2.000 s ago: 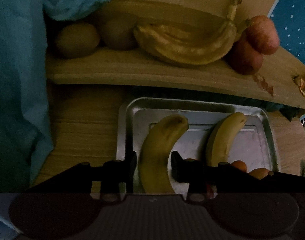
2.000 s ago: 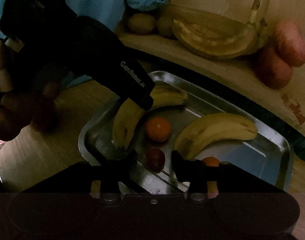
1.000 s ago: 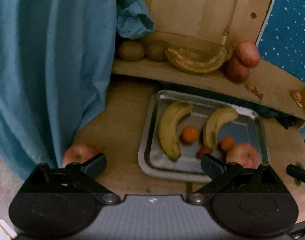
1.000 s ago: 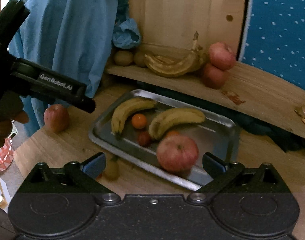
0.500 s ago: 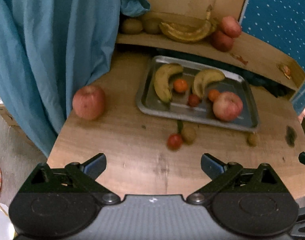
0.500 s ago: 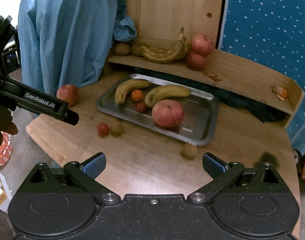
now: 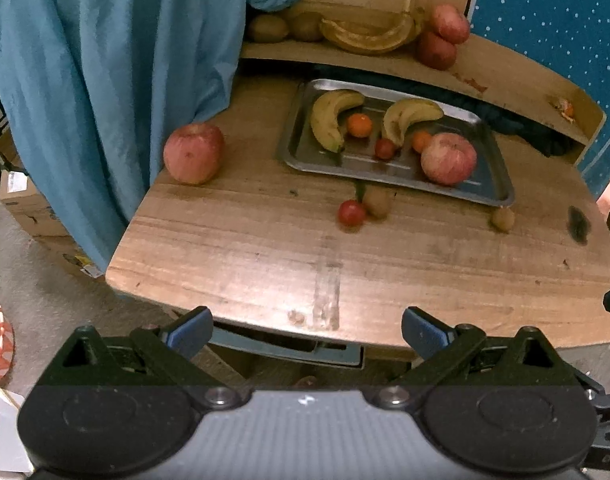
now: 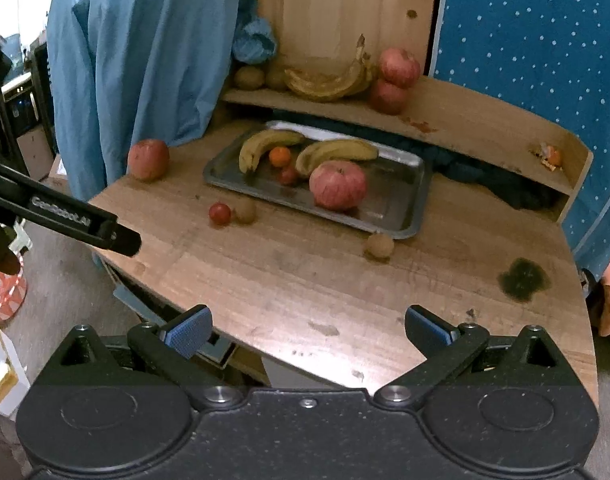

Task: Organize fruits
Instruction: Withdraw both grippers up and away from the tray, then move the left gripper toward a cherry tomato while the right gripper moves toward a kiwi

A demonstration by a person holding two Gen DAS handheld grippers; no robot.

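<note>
Left gripper (image 7: 307,330) and right gripper (image 8: 309,328) both gaped wide, empty, hovering at table (image 7: 265,248) edge, well short of tray (image 7: 501,196).

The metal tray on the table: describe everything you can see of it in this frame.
The metal tray is a shallow rectangular pan, silvery and reflective like steel, with rounded corners and a raised rim. It lies flat on the wooden table, below the shelf. In it lie two bananas, two small orange fruits, a small red fruit and a large apple. A kiwi sits by its near rim; contact is unclear. Neither gripper is near it.
</note>
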